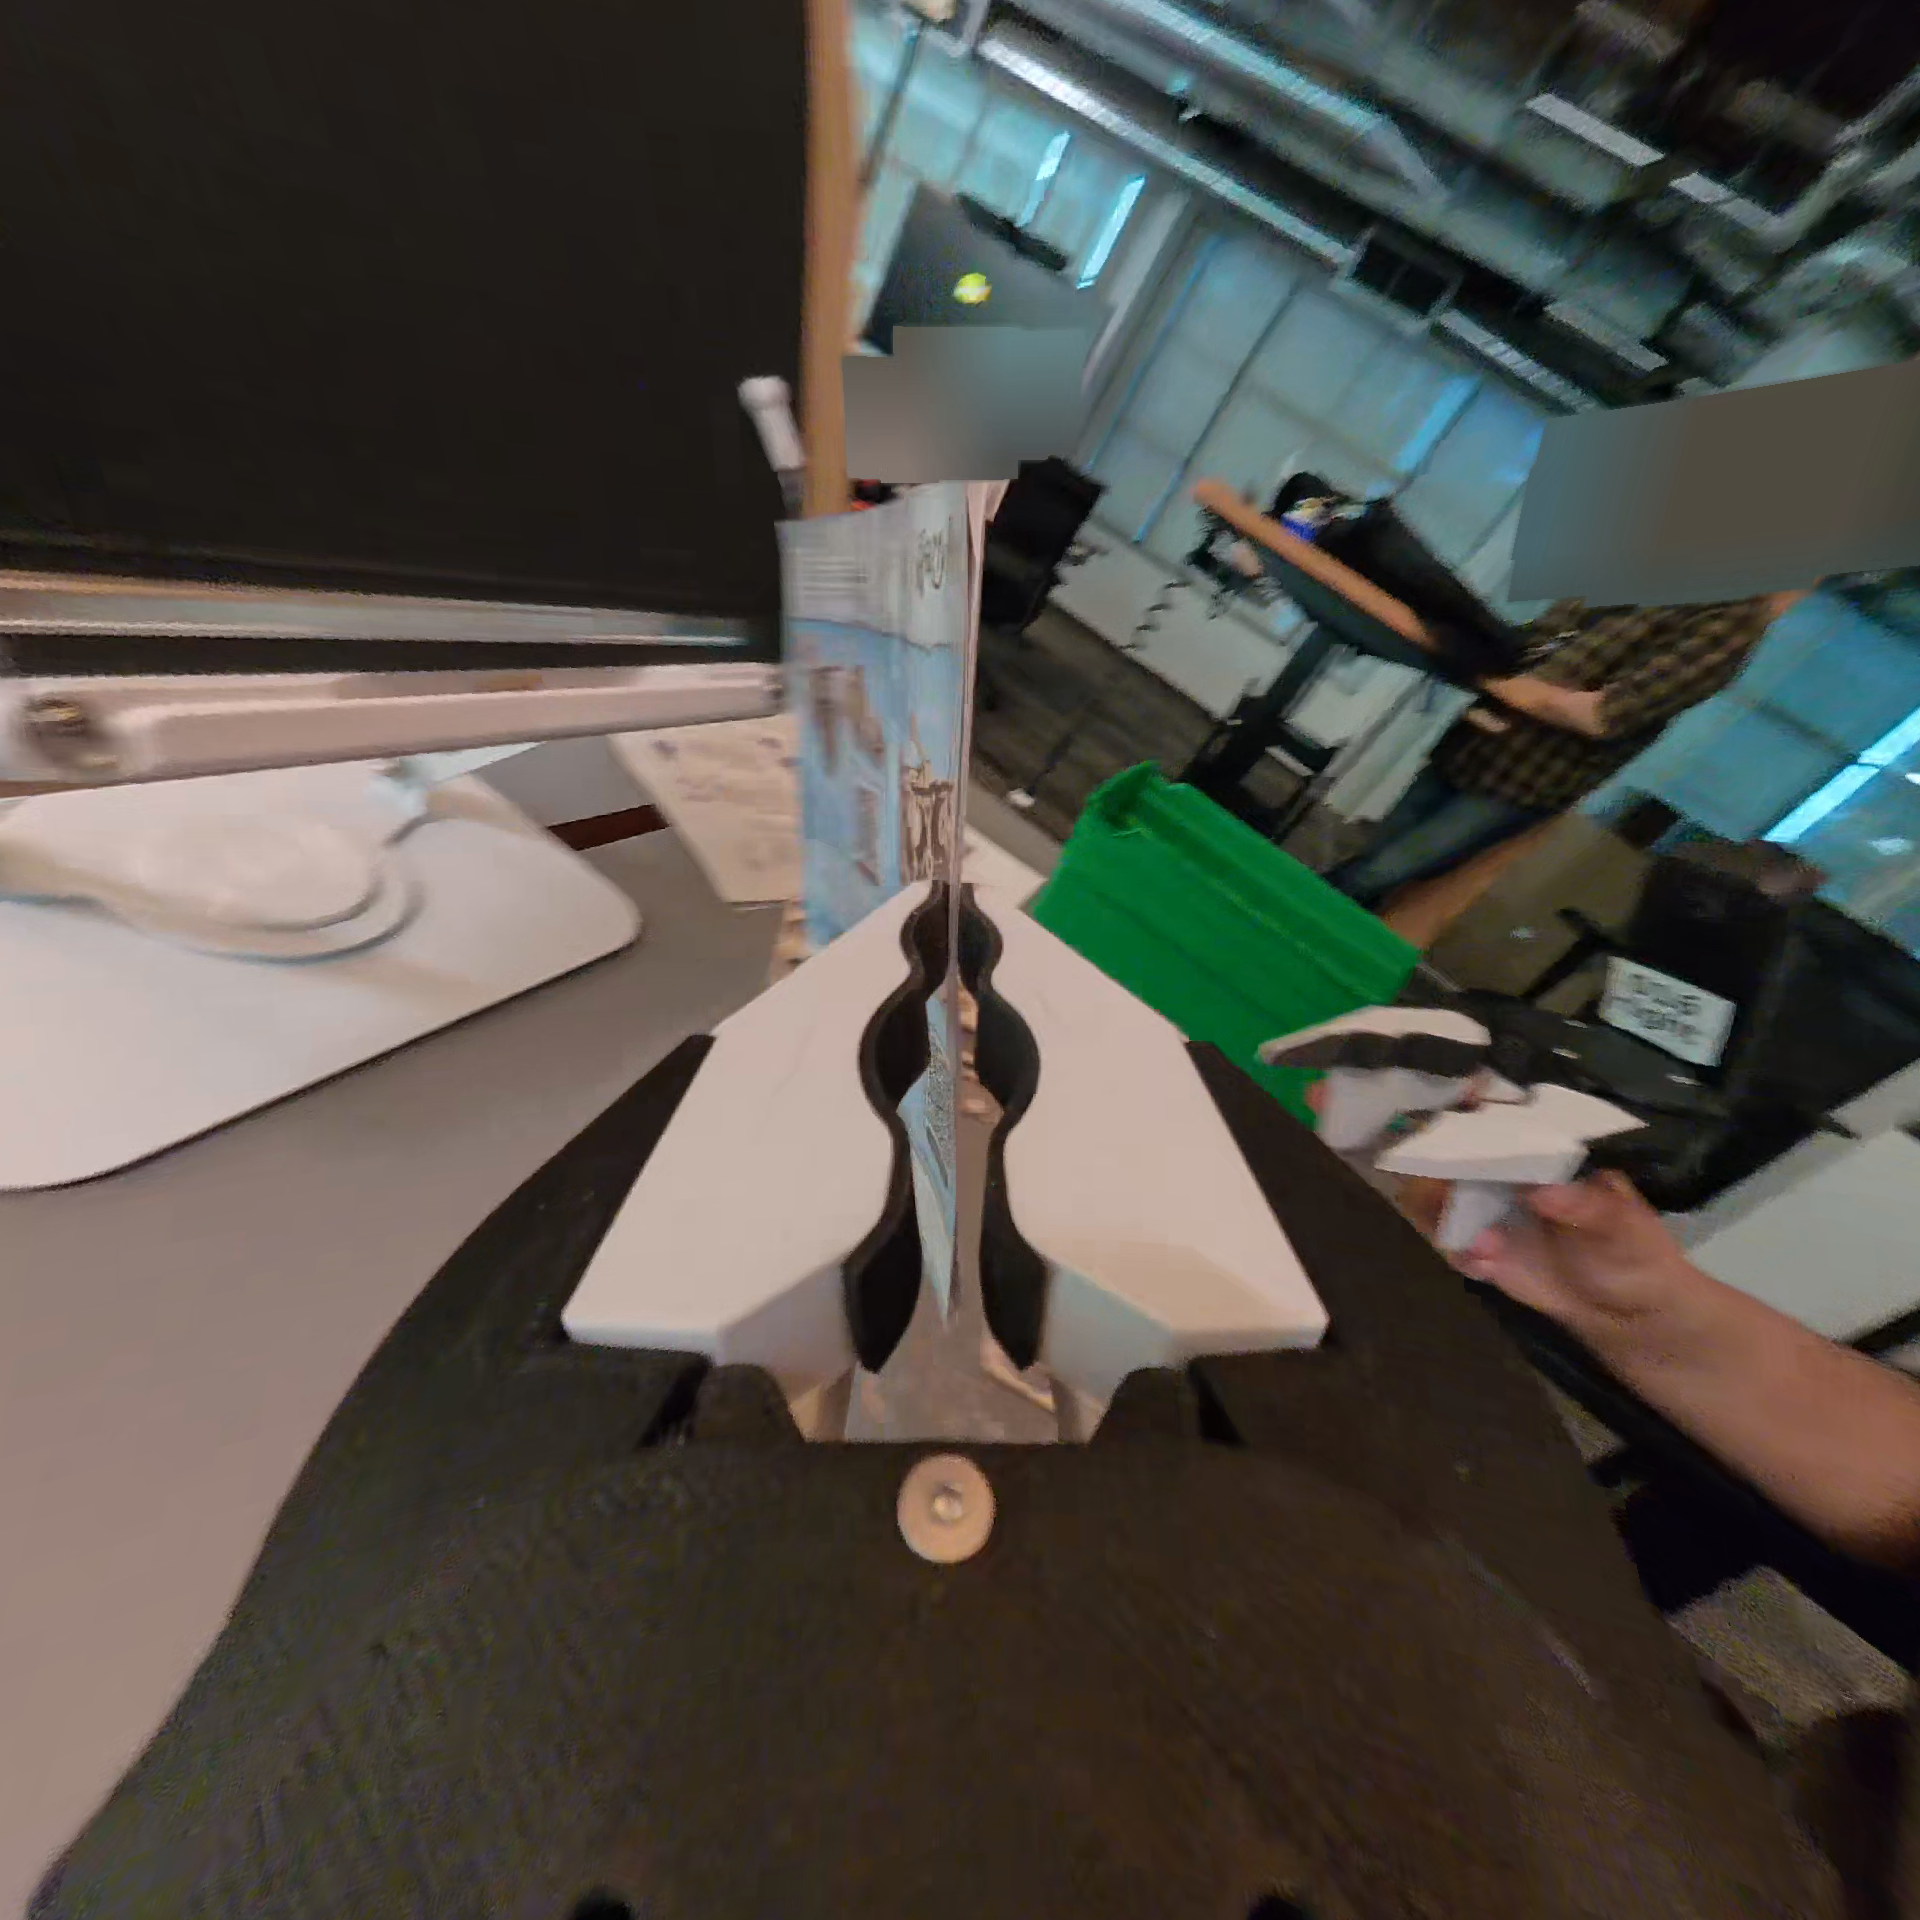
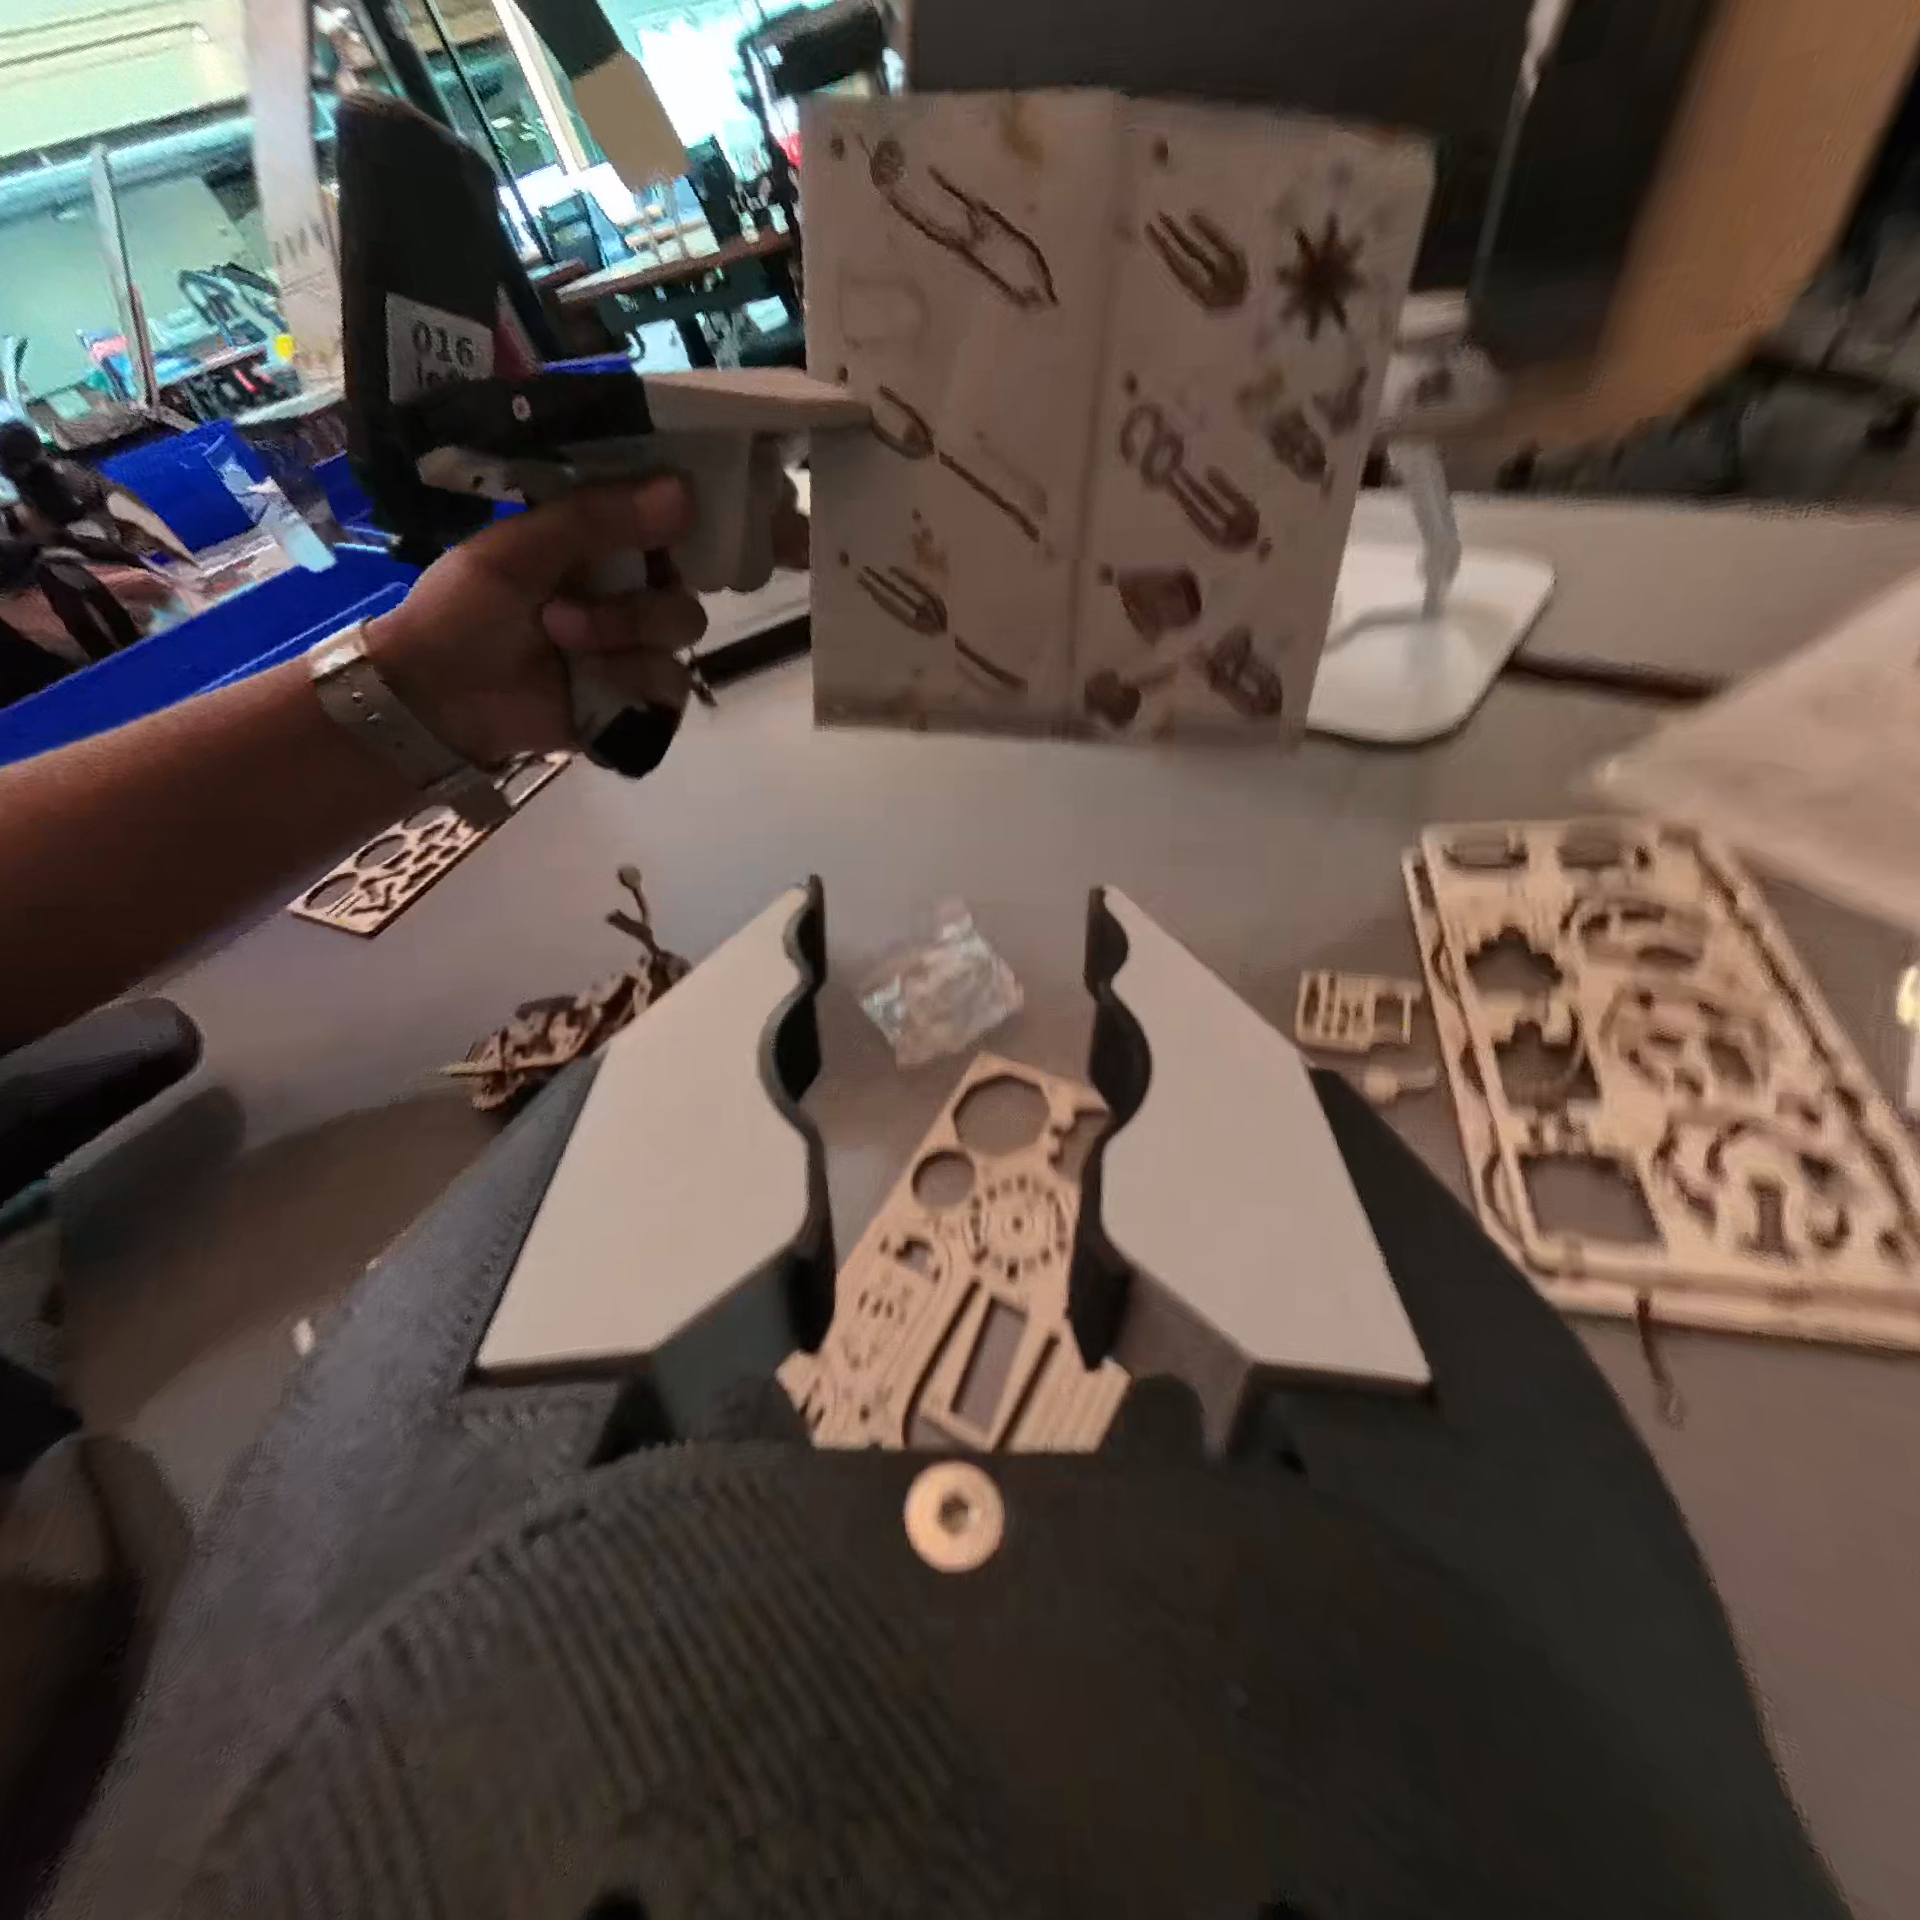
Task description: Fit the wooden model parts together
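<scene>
Fingers of the left gripper (image 1: pixel 948 925) were clamped on a folded instruction leaflet (image 2: pixel 1112 416), held upright above the grey desk (image 2: pixel 1143 831) — its printing too blurred to read. The right gripper (image 2: pixel 954 914) hung with fingers spread, holding nothing, over a punched wooden sheet (image 2: pixel 966 1278) lying flat. More wooden sheets (image 2: pixel 1662 1081) lay right; a part-built wooden model (image 2: pixel 561 1018) left. A numbered tag (image 2: pixel 442 353) showed behind.

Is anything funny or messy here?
Yes. The left tongs pinch a folded paper sheet up in the air, not a wooden part. The right tongs are open and empty above a wooden sheet. A crumpled plastic bag lies on the table.
</scene>
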